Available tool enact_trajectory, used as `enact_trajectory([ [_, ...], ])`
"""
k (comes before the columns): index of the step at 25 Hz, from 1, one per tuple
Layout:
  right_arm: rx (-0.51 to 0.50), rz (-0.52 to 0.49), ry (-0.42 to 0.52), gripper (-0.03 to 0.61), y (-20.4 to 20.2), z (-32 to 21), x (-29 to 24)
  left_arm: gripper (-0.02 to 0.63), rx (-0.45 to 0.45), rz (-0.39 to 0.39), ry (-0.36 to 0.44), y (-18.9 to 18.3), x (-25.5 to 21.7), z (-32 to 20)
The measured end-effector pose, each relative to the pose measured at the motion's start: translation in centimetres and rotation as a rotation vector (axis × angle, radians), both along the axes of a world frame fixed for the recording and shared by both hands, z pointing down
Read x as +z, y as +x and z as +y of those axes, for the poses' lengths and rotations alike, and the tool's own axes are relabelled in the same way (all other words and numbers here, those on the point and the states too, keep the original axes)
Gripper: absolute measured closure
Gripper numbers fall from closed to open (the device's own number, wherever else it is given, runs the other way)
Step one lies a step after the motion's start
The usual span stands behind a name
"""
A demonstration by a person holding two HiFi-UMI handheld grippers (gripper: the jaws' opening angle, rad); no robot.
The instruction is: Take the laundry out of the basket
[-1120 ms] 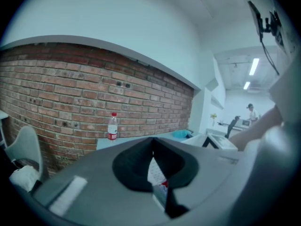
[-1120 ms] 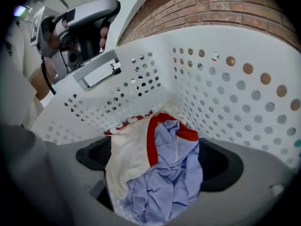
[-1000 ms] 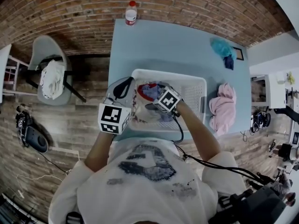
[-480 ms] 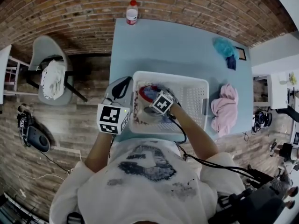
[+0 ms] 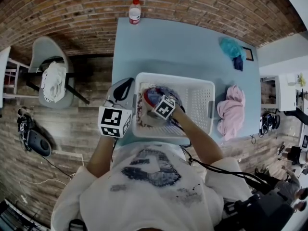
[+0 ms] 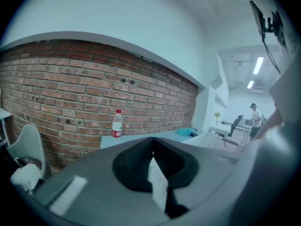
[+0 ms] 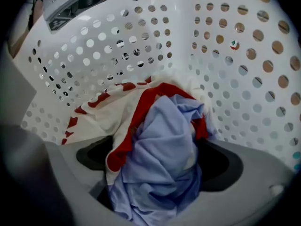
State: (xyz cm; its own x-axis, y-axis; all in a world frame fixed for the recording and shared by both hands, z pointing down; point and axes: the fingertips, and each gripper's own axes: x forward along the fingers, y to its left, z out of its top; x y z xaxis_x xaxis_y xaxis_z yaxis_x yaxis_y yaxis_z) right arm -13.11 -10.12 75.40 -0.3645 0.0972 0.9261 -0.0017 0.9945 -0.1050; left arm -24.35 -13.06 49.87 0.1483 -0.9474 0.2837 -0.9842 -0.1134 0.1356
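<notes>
The white perforated laundry basket [image 5: 195,83] stands on the pale blue table [image 5: 168,47]. A heap of laundry lies in its left end: a lilac-blue cloth [image 7: 164,145] over a white and red garment [image 7: 113,107]. My right gripper [image 5: 155,100] reaches down into that end, and the lilac-blue cloth is bunched between its jaws [image 7: 160,164]. My left gripper [image 5: 125,84] hovers outside the basket's left wall. Its jaws [image 6: 151,142] are shut with nothing in them, pointing over the table toward the brick wall.
A pink garment [image 5: 231,110] lies on the table right of the basket, with a teal cloth [image 5: 230,47] and a dark blue piece [image 5: 237,64] further back. A water bottle [image 5: 135,11] stands at the table's far edge. A chair with white cloth [image 5: 53,81] stands to the left.
My right gripper has moved left and deeper into the basket's left end, onto the heap of laundry. The left gripper has stayed in place.
</notes>
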Motion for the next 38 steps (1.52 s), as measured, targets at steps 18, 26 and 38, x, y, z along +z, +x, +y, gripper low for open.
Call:
enact_trajectory([
  [18, 0.016, 0.029, -0.162, 0.397, 1.4, 1.5, -0.6, 0.621, -0.018, 0.049, 0.003, -0.2, -0.3, 0.8],
  [26, 0.157, -0.061, -0.264, 0.403, 1.6, 0.5, -2.9, 0.621, -0.027, 0.038, 0.008, -0.1, -0.7, 1.6],
  [38, 0.398, -0.393, -0.292, 0.403, 2.4, -1.8, -12.5, 0.621, 0.004, 0.013, 0.034, 2.3, -2.2, 2.2],
])
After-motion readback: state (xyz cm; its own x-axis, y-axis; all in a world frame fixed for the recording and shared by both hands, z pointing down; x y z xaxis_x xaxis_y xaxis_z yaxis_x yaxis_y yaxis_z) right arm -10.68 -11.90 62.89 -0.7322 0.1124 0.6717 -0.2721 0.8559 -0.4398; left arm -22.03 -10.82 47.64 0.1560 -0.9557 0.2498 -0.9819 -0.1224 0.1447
